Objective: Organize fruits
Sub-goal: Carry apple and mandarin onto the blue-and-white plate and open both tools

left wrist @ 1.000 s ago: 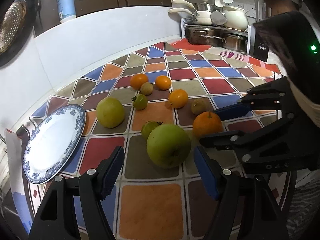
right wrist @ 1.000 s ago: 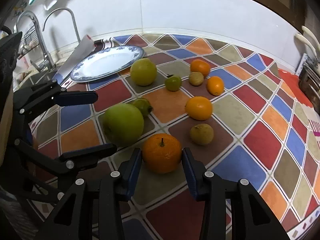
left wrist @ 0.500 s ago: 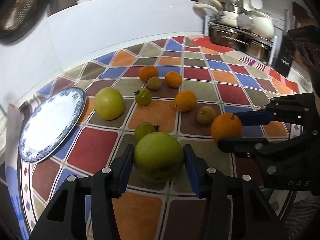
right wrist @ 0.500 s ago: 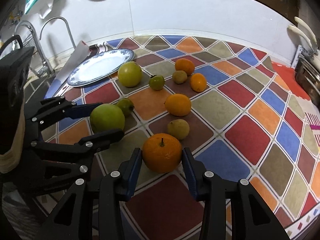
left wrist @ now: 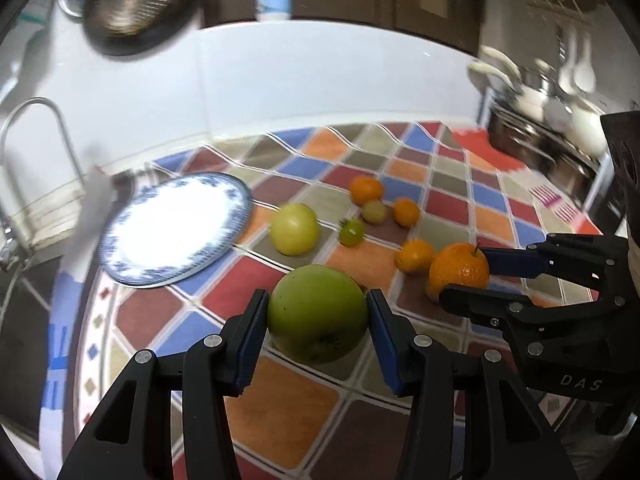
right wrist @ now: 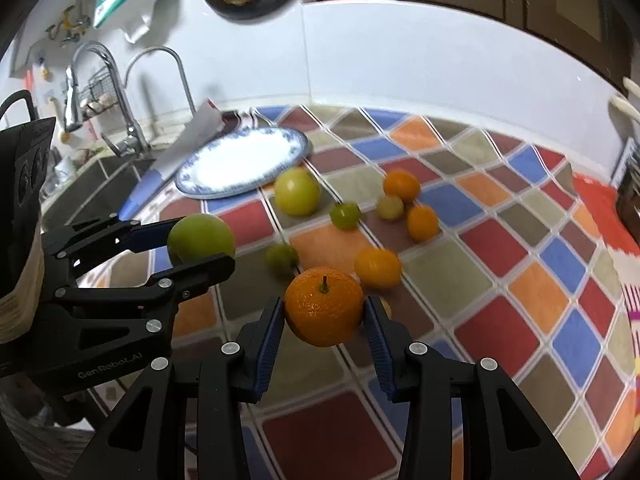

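both grippers loaded, plate lies to the left and beyond

left gripper [left wrist: 317, 322]: jaws have just been closing and are now clamped on the large green apple [left wrist: 318, 312], pads pressed on its two sides. the apple appears lifted clear of the patterned tablecloth [left wrist: 280, 400].

right gripper [right wrist: 324, 320]: jaws clamped on the stemmed orange [right wrist: 324, 306], stem upward, fruit apparently raised off the cloth.

the blue-rimmed plate [left wrist: 240, 200] sits empty at the far left of the cloth, near the sink [right wrist: 100, 184]. from the left gripper it lies ahead and to the left, with bare cloth between. from the right gripper it lies farther off in the same direction, beyond the left gripper and past the yellow-green apple [right wrist: 297, 191]. judgement: the left hand is the nearer to the plate and has the open path; the right hand would have to cross over the loose fruit or wait behind the left.

remaining on the cloth: the yellow-green apple just beside the plate's rim, two small green fruits [right wrist: 345, 215], a pale small fruit [right wrist: 390, 207] and three small oranges [right wrist: 401, 185], loosely grouped mid-cloth.

judgement: task at an early stage; nothing is on the plate yet. both fruits are round, so neither needs orienting before it is set down, but either could roll on the shallow plate.
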`<state>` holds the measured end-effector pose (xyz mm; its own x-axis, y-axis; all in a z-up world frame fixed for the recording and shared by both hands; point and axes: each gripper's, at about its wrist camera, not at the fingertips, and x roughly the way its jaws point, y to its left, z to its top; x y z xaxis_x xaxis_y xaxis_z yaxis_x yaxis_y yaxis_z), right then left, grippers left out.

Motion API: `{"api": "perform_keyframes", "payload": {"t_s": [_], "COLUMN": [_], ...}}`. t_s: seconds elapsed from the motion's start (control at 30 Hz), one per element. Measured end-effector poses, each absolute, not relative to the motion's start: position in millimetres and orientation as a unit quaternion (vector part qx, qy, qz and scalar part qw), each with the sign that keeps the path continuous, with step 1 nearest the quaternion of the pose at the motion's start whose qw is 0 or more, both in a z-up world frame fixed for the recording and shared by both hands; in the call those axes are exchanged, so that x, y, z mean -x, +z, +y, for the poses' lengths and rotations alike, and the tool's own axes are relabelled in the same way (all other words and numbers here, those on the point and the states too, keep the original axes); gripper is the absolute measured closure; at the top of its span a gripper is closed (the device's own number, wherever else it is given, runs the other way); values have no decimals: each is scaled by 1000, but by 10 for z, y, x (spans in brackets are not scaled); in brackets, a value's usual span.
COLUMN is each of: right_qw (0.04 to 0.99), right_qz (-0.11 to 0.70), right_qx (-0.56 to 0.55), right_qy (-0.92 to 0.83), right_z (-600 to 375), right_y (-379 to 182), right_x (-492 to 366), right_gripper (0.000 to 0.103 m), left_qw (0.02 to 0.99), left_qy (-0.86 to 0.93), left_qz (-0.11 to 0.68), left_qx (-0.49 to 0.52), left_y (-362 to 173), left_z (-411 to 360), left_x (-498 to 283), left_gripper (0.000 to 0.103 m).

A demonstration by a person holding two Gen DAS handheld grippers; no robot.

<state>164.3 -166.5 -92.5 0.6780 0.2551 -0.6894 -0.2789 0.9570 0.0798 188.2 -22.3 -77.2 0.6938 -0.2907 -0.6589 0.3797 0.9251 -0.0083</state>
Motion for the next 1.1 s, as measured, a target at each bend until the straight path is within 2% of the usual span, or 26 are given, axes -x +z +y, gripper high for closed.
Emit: {"api": "perform_keyframes", "payload": {"t_s": [0.3,0.67,1.1], "right_qw": [931,931,898], "right_qz": [309,280,334], "right_qx": [38,63,75], "right_qy": [188,228,275], "right_z": [-1394,-958,-461], "right_y": [-573,-327,-501], "right_x": [-1969,-2703,-3740], "right_gripper": [61,61,61], "left_qw": [941,951,945], "left_qy": [-119,-58,-27], "left_qz": [313,300,326], "left_qx": [-48,-42,-31], "left_y": [-472,-335,-565], "left_z": [126,526,971], "left_x": [-2063,-2608,-3378], "left_gripper": [54,54,54]}}
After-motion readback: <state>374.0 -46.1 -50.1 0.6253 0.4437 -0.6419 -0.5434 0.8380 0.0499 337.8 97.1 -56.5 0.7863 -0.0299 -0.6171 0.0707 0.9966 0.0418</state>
